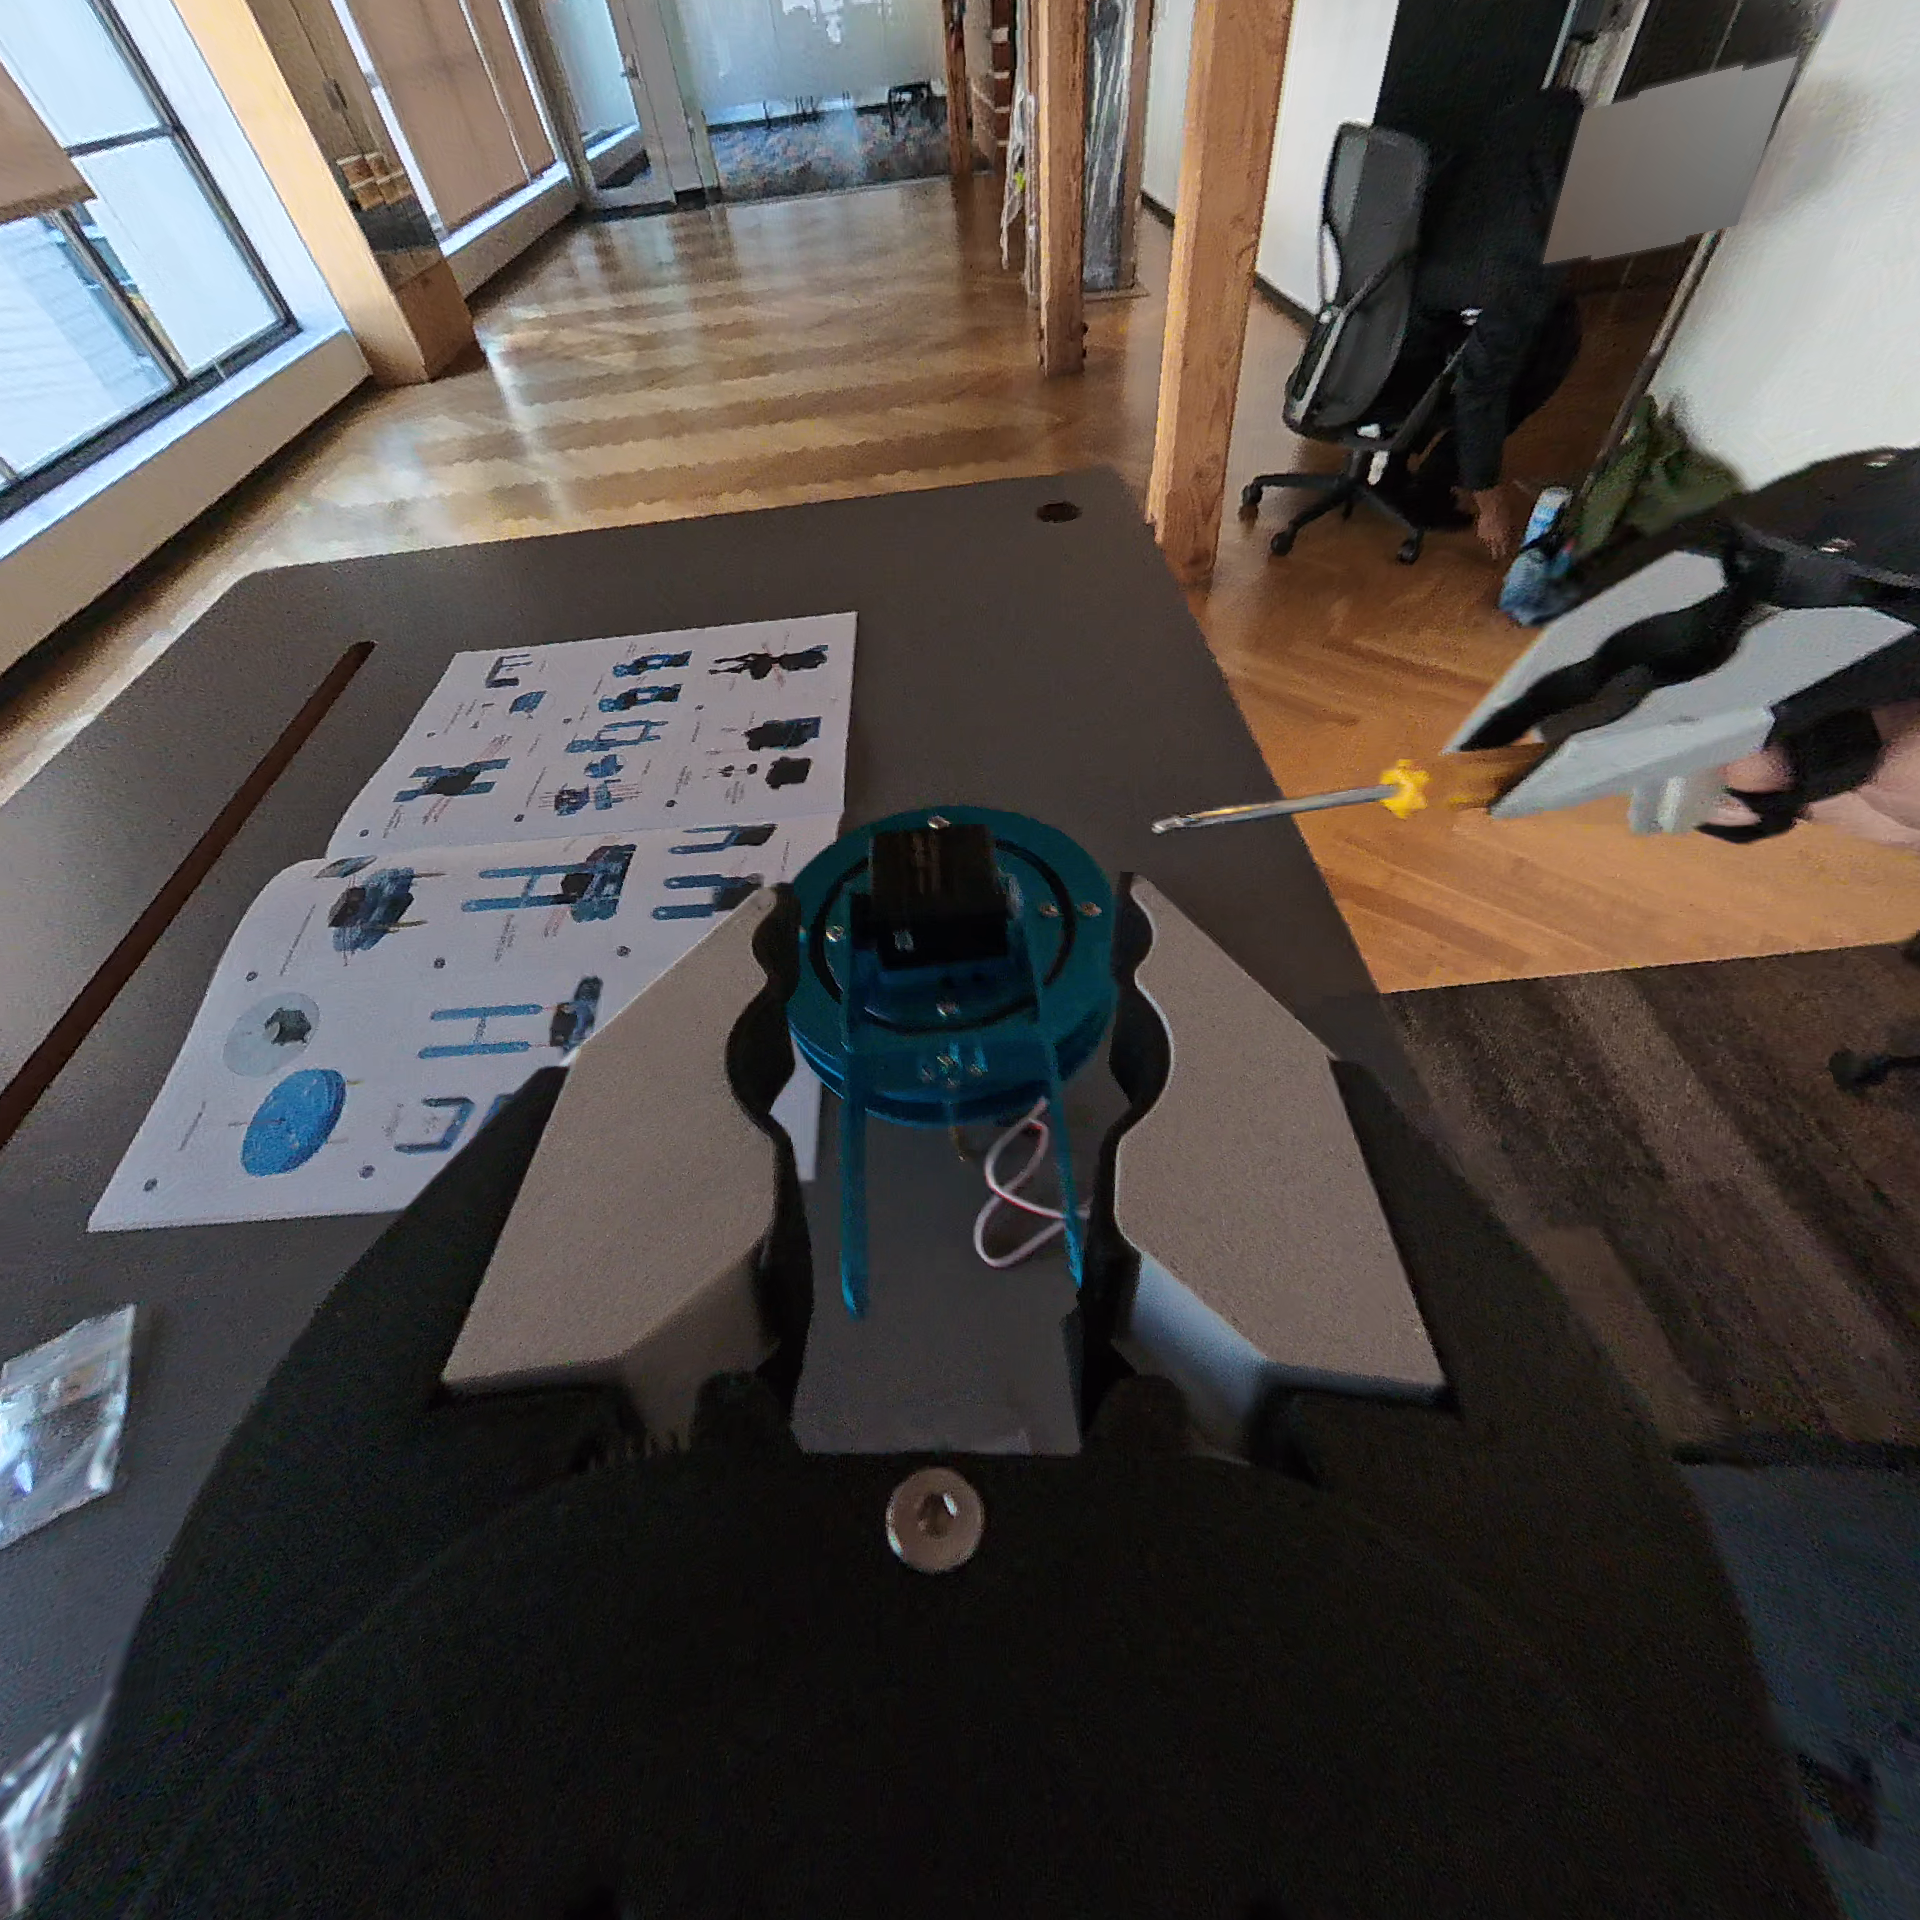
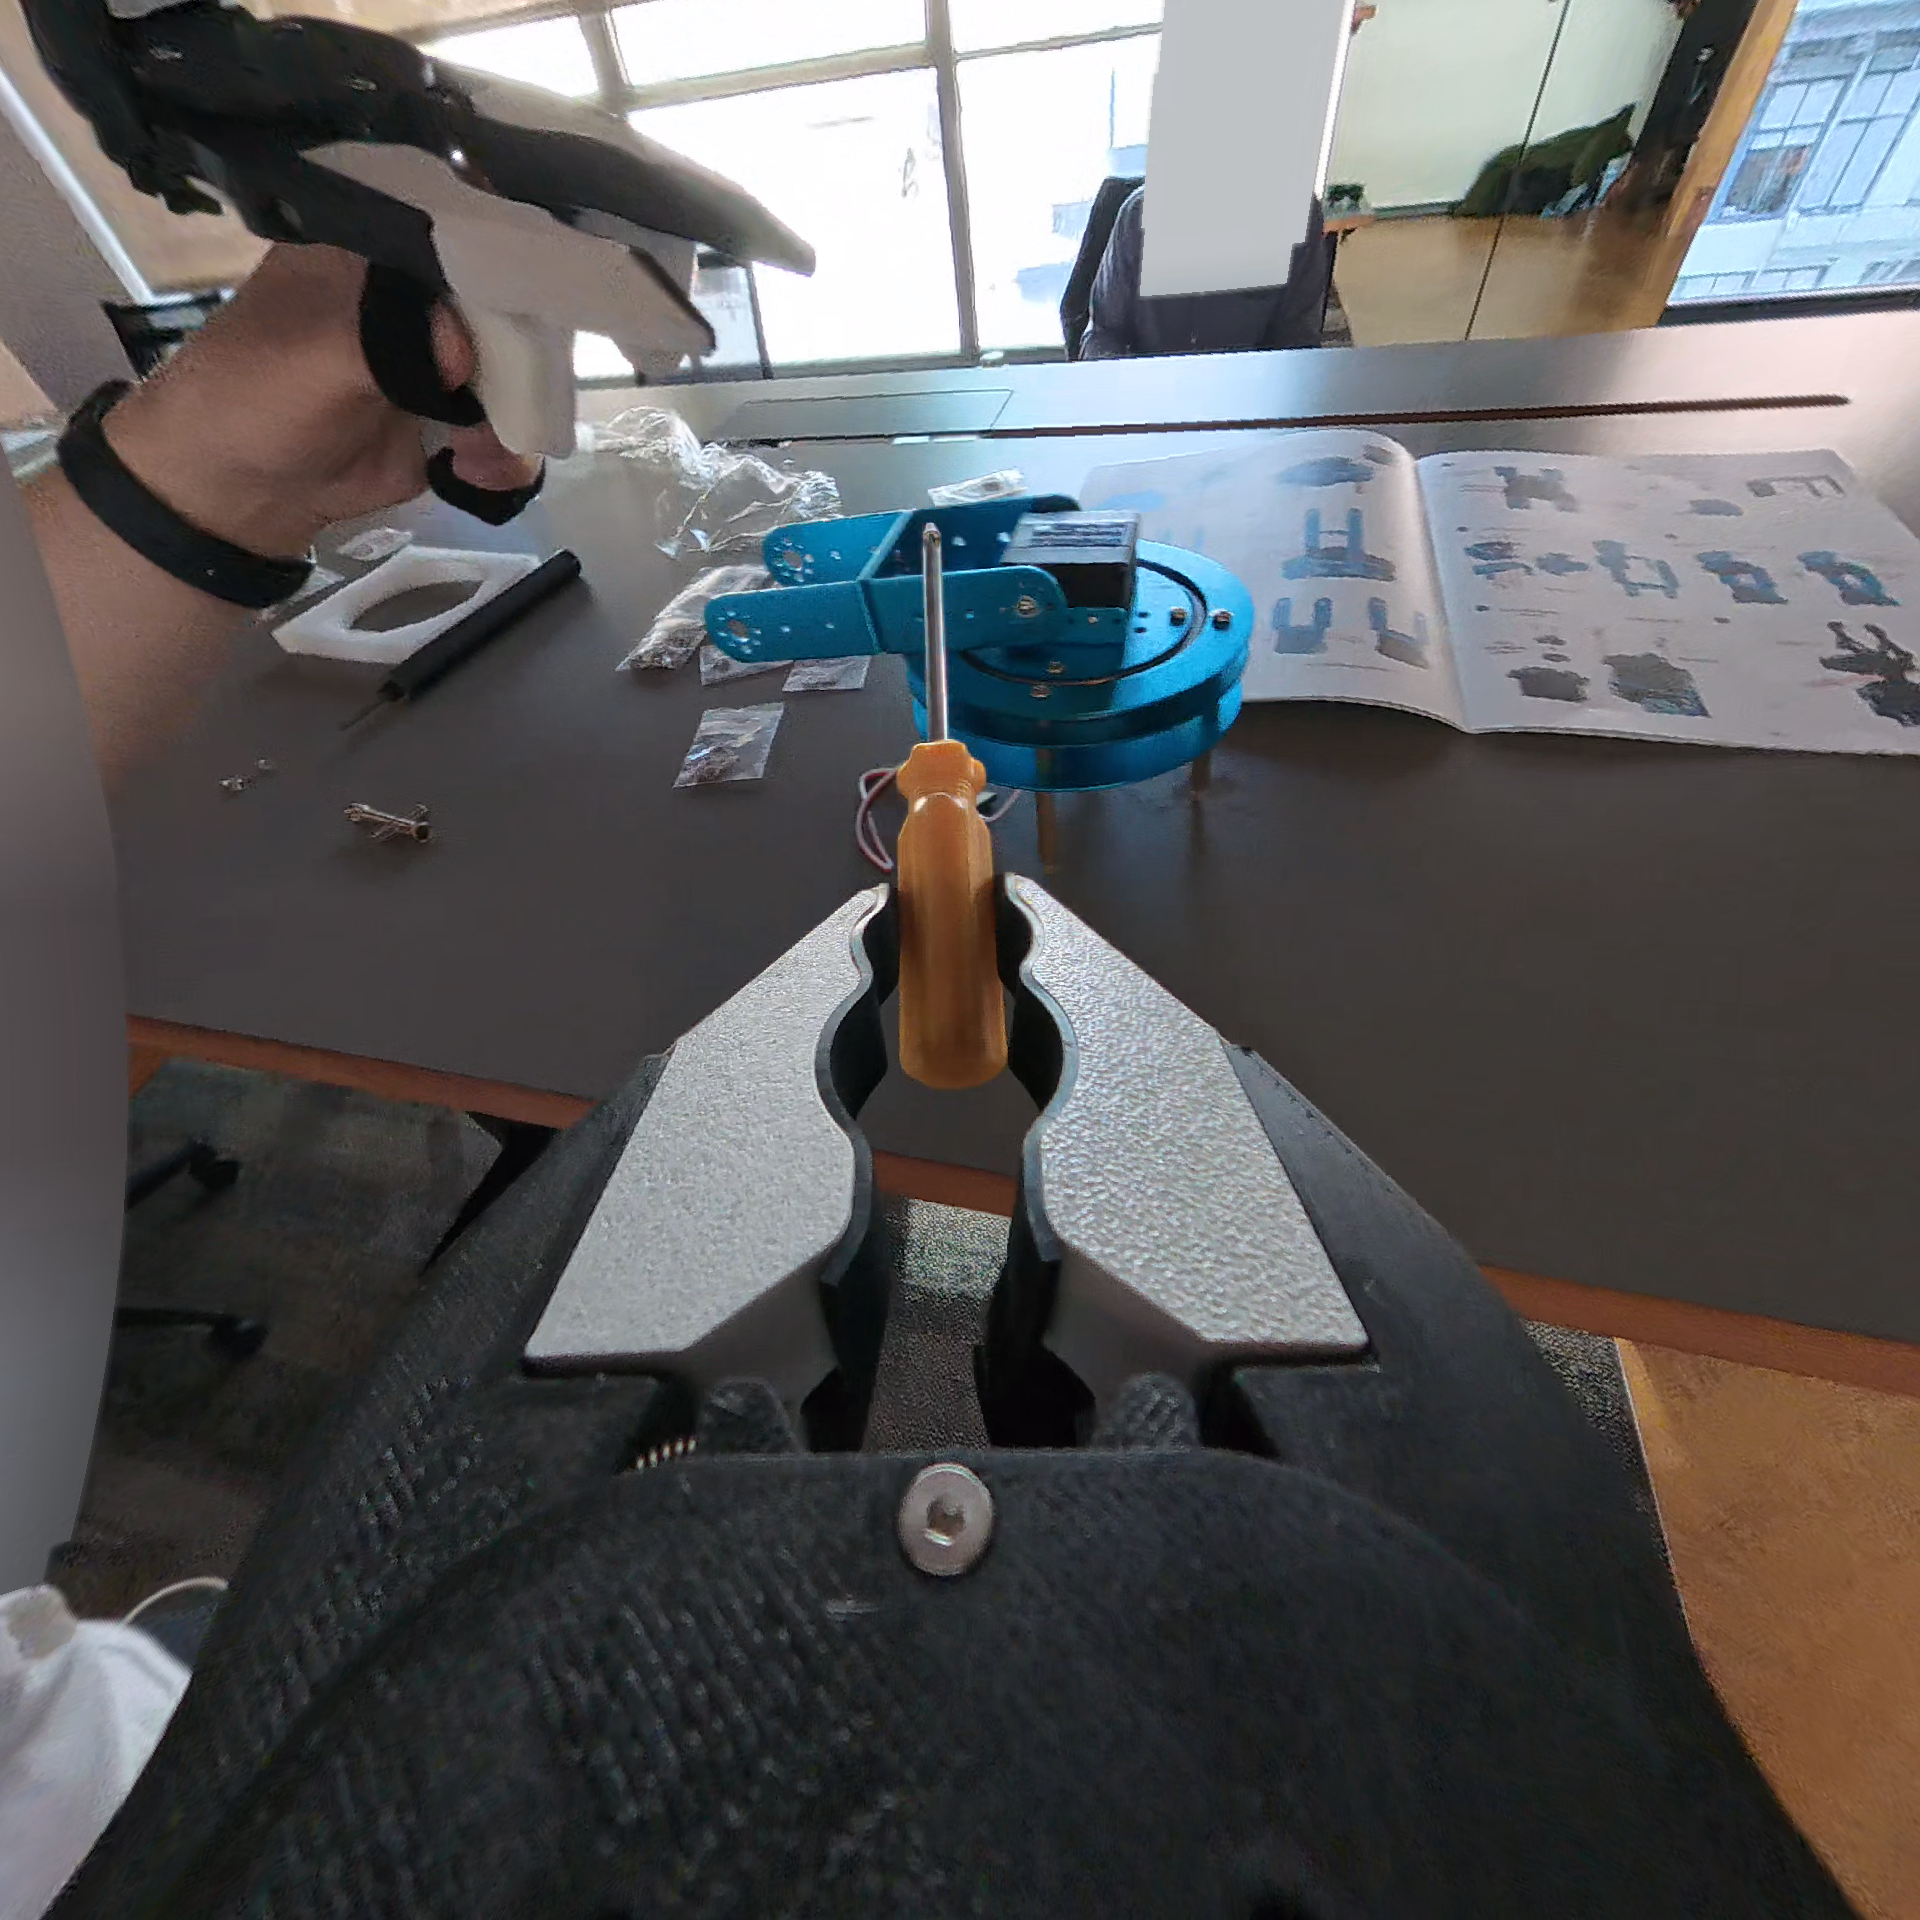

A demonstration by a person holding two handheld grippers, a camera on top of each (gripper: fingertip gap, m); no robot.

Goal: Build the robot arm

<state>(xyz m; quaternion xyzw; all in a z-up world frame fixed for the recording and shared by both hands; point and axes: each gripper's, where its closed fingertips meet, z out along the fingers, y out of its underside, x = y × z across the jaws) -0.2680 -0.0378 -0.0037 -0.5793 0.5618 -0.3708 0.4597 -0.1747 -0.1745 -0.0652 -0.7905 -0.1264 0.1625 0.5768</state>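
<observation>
Dark desk (image 2: 1455, 935) by windows | right gripper (image 2: 943, 894) clamped on amber screwdriver (image 2: 948, 935) handle, frame centre, shaft toward blue assembly (image 2: 1081, 644) | left gripper (image 1: 951, 899) jaws wide apart, empty, raised over assembly | open manual (image 1: 499, 914) left of the left gripper.

Bright daylight from the windows (image 2: 800, 177), blown out white in the right wrist view. Glare stripes across the wood floor (image 1: 727, 343) far left. Dark table (image 1: 1039, 644) matte, shadows soft. Strong fisheye bend at edges of both views. Motion blur on the far right gripper (image 1: 1475, 774) and screwdriver (image 1: 1288, 805) in the left wrist view; far left gripper (image 2: 727, 301) smeared in the other. Booklet (image 2: 1558, 592) print soft
</observation>
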